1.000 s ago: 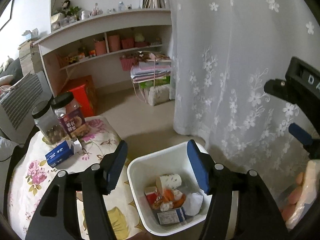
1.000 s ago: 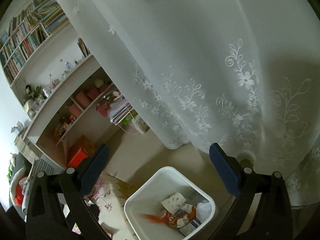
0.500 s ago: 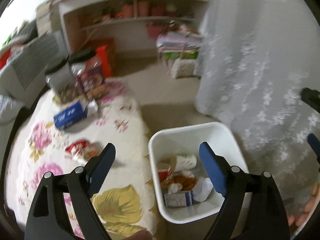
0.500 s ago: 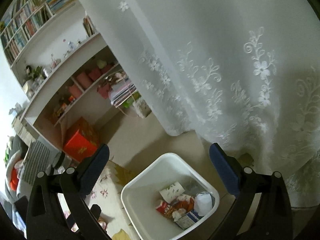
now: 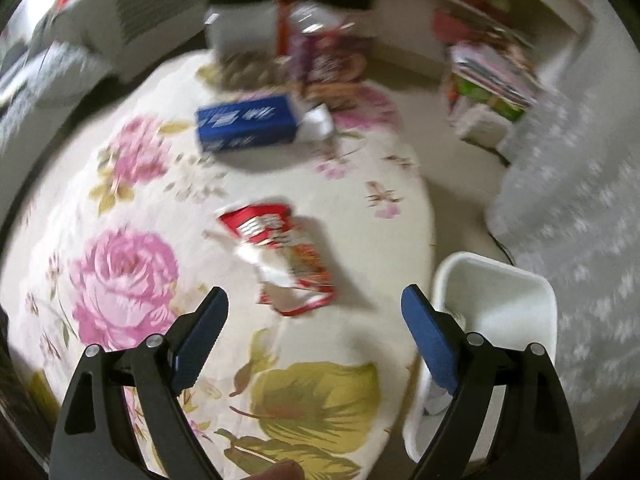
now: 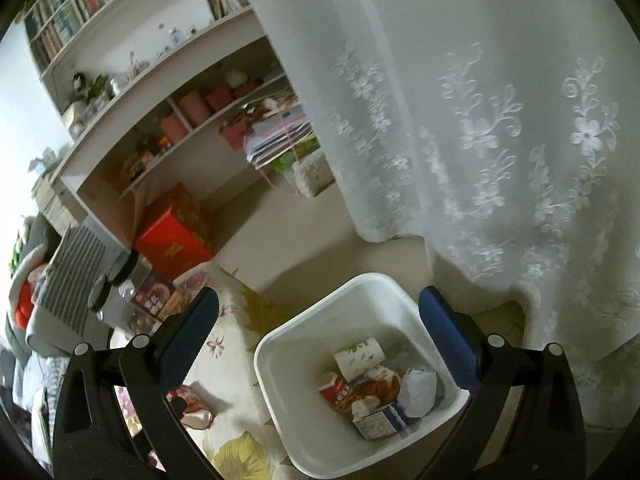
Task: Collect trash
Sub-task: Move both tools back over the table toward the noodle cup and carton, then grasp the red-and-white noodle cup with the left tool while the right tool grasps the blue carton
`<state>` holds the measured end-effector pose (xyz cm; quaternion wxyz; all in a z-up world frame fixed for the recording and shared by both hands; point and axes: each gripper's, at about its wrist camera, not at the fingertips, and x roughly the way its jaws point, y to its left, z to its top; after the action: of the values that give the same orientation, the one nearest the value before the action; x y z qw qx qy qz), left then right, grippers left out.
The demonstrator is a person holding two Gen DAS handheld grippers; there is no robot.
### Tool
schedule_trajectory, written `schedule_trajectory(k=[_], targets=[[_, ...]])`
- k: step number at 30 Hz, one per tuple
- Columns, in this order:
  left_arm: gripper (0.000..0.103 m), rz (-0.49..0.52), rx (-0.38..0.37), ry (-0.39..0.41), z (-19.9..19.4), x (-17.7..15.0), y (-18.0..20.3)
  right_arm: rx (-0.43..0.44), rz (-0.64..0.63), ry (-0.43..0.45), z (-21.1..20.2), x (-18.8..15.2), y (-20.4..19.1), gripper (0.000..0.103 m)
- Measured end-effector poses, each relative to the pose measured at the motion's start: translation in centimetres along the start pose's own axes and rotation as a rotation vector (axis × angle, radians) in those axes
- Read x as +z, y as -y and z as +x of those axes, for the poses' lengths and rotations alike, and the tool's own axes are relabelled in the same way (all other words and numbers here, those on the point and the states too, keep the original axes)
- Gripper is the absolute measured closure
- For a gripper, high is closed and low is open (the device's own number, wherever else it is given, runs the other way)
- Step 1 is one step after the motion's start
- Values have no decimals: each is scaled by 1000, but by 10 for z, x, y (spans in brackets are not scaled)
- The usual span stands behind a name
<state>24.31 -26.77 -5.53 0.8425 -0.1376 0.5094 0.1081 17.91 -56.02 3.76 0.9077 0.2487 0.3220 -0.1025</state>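
Note:
A crumpled red and white snack wrapper (image 5: 286,258) lies on the floral tablecloth (image 5: 132,280). My left gripper (image 5: 314,334) is open and empty, above the table just short of the wrapper. The white trash bin (image 5: 500,304) stands off the table's right edge. In the right wrist view the bin (image 6: 360,372) holds several pieces of trash: a paper cup, wrappers, a crumpled tissue. My right gripper (image 6: 318,338) is open and empty above the bin. The wrapper also shows in the right wrist view (image 6: 192,404).
A blue box (image 5: 246,122) and two black-lidded jars (image 5: 256,36) stand at the table's far end. A lace curtain (image 6: 480,120) hangs right of the bin. Shelves (image 6: 160,92) and a red box (image 6: 172,232) stand behind.
My left gripper has swung left from over the bin to over the table, now facing the wrapper. My right gripper has tilted down slightly, still above the bin.

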Motion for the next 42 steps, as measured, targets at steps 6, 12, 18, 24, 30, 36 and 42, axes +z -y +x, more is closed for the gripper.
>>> schedule_trajectory(k=[6, 12, 18, 24, 30, 36, 42], targets=[[17, -112, -8, -120, 41, 17, -23, -6, -52, -28, 9, -4, -14, 7], [21, -127, -75, -242, 79, 28, -27, -25, -104, -60, 24, -10, -34, 7], [51, -70, -173, -243, 77, 34, -40, -33, -167, -103, 46, -21, -73, 7], [53, -46, -228, -264, 69, 46, -91, -1, -238, -175, 77, -46, -128, 7], [53, 13, -169, -176, 52, 63, -156, 50, -318, -262, 109, -85, -192, 7], [53, 53, -118, -55, 21, 87, -218, 39, -355, -313, 143, -120, -265, 7], [53, 94, -51, 167, -18, 110, -269, 8, -240, -351, 179, -126, -312, 7]])
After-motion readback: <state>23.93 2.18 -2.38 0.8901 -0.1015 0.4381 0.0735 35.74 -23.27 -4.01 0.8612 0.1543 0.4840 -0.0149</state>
